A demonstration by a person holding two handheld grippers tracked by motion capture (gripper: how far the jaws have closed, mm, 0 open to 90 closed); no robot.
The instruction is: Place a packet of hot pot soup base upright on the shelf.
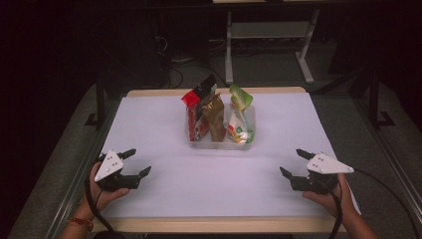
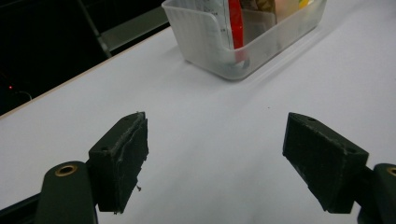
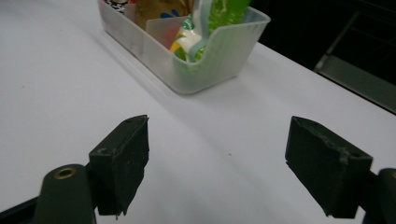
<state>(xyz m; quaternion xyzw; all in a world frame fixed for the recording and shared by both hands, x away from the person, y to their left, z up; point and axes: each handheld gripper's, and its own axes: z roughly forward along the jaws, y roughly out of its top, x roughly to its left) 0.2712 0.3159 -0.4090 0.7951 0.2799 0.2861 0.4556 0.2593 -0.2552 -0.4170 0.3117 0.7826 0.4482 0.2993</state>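
Left gripper (image 1: 133, 163): I hold it low over the table at about 8 o'clock from the bin, fingers spread wide with nothing between them. It points toward 1 o'clock, so the bin's near left corner sits straight ahead in the left gripper view.

Right gripper (image 1: 293, 164): the mirror of it at about 4 o'clock, fingers equally spread and empty, aimed toward 11 o'clock. I judge I keep both open and angled inward so either hand can go in first.

Clear bin (image 1: 221, 144): a see-through plastic tub at the centre of the table, a little toward 12 o'clock, well apart from both my grippers.

Red packet (image 1: 193, 117): stands upright at the bin's 9 o'clock end, top leaning slightly outward.

Brown packet (image 1: 214, 115): upright in the middle, pressed against the red one; a dark packet (image 1: 205, 85) pokes up behind them.

Green packet (image 1: 240, 112): upright at the 3 o'clock end, with a small gap to the brown one. The bin walls seem to be what keeps all of them standing.

White table cover (image 1: 164, 134): bare around the bin, giving me a free run in from either side.

Next move, as I judge it: the green packet's free top is the easiest pinch for my right hand.
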